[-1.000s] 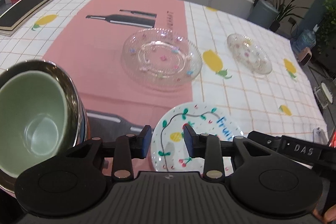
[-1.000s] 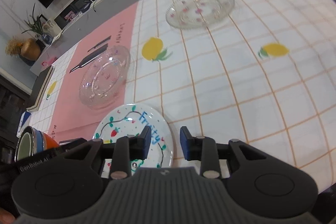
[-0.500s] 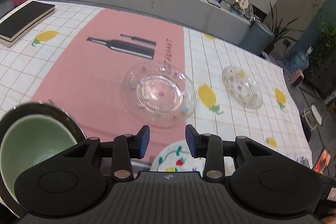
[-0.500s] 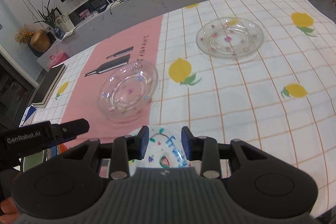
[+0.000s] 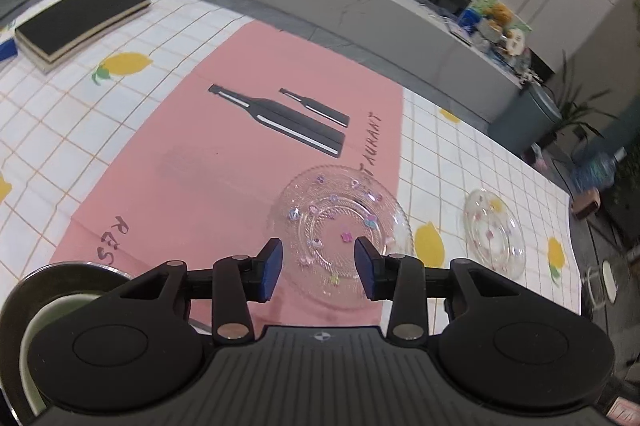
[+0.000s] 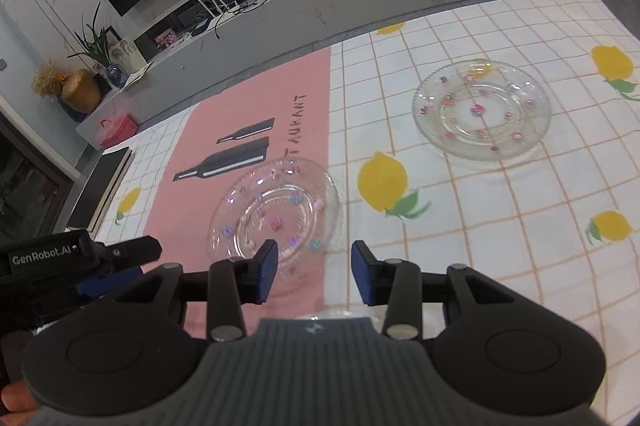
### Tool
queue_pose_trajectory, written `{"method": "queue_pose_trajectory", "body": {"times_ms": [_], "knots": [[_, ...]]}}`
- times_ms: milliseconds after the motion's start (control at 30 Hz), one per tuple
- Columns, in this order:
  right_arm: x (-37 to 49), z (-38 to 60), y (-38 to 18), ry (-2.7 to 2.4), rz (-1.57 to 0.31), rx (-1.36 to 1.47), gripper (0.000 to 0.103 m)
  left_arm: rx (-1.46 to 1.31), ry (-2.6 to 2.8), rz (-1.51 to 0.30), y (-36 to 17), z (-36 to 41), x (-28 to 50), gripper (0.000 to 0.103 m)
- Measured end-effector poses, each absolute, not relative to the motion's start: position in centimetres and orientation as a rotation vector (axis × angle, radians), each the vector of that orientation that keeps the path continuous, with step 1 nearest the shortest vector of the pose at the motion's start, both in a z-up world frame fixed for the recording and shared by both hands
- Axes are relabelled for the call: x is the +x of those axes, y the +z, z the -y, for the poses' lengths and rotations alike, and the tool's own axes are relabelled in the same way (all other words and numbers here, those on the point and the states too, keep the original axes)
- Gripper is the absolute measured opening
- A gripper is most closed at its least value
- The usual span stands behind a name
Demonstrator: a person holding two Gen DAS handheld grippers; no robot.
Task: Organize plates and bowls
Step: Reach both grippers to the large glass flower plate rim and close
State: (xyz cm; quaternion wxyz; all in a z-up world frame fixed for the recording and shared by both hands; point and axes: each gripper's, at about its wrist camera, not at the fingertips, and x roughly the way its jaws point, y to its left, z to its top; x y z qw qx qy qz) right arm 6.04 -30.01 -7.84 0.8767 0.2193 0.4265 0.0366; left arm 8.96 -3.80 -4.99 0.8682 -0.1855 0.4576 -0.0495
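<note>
Both grippers empty, held above the worktop; no plate grasped yet.

Left gripper [image 5: 318,268]: fingers spread apart, nothing between them, raised and tilted down over the near glass plate [image 5: 340,236], which lies flat on the pink mat [image 5: 224,162]. Right gripper [image 6: 313,272]: fingers likewise apart and empty, pointing between that same plate [image 6: 276,214] and the far glass plate [image 6: 482,112] on the lemon-check cloth [image 6: 520,226]. Nested bowls [image 5: 44,310] sit at lower left of the left wrist view, just beside the gripper body.

Risks, judged: both grippers face the near plate, so they may collide. Glass rim is low, thin and slick; a shallow pinch could slip or chip it, or drag the mat. Left gripper body could knock the bowls on descent.
</note>
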Motion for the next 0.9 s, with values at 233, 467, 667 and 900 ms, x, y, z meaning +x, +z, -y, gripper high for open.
{"method": "queue_pose_trajectory", "body": {"times_ms": [233,467,667,900], "knots": [[8.9,30.3,-9.7,0.054,-0.931,0.479,0.040,-0.351,0.005,-1.028,-6.0,4.4,12.3,0.048],[11.2,31.7,-12.2,0.048,-0.983,0.522,0.040,-0.391,0.046,-1.086,-8.3,4.6,14.4,0.053],[12.3,32.4,-13.8,0.055,-1.008,0.591,0.040,-0.440,0.095,-1.131,-10.1,4.7,15.0,0.054],[13.1,32.3,-14.8,0.083,-1.007,0.670,0.039,-0.463,0.104,-1.150,-11.5,4.9,15.6,0.055]]}}
